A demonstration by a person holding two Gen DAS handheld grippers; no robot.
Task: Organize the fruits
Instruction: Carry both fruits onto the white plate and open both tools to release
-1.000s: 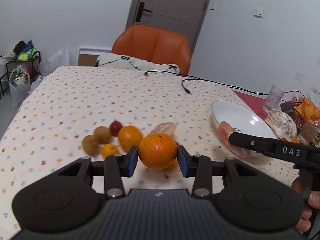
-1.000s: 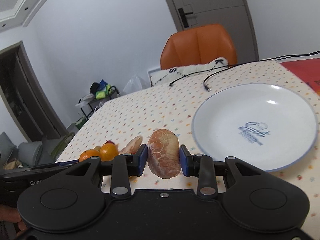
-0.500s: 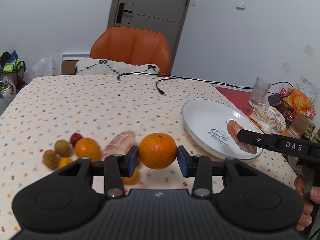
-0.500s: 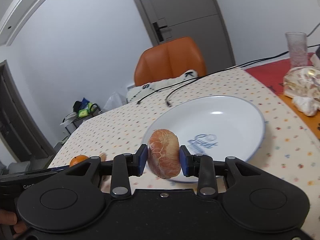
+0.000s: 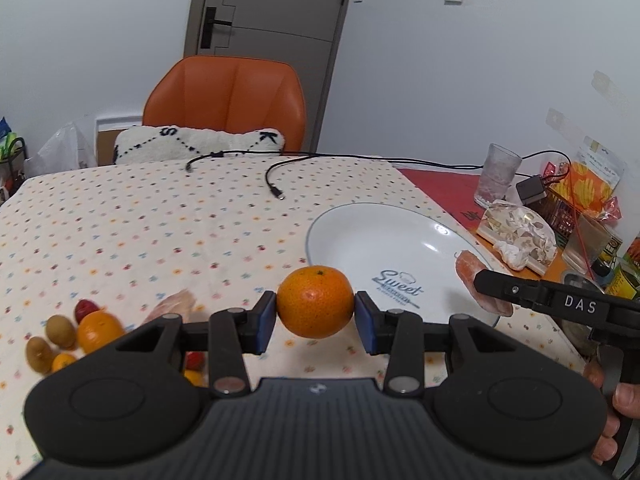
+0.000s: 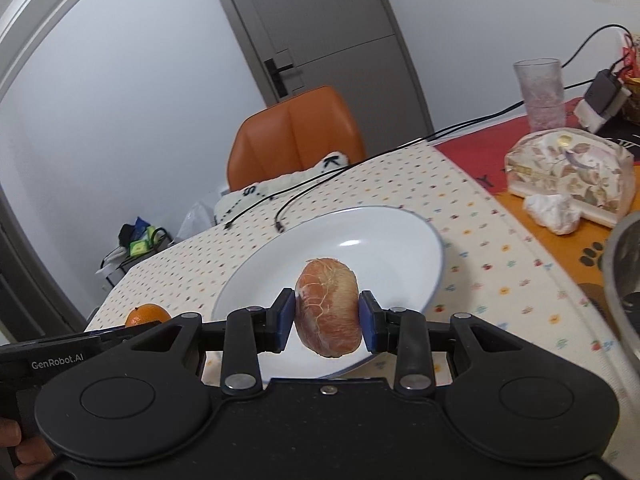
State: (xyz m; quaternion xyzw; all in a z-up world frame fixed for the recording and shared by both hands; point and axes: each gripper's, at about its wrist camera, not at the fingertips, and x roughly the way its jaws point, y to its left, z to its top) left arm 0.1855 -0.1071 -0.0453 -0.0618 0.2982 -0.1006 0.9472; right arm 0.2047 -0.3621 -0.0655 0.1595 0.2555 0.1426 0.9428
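L gripper (image 5: pixel 315 312): pads clamped on whole orange (image 5: pixel 315 307), held just short of white plate (image 5: pixel 360 236), near-left of its rim. R gripper (image 6: pixel 327 322): clamped on peeled grapefruit piece (image 6: pixel 328 312), held over plate's near rim. Loose fruit pile (image 5: pixel 68 338) on spotted cloth (image 5: pixel 140 216), well left of plate. Glass (image 5: pixel 498 178) beyond plate, far right.

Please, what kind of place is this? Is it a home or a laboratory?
Most likely a home dining area. A table with a dotted tablecloth has an orange chair with a cushion behind it, and a drinking glass and a tissue box stand at one side.
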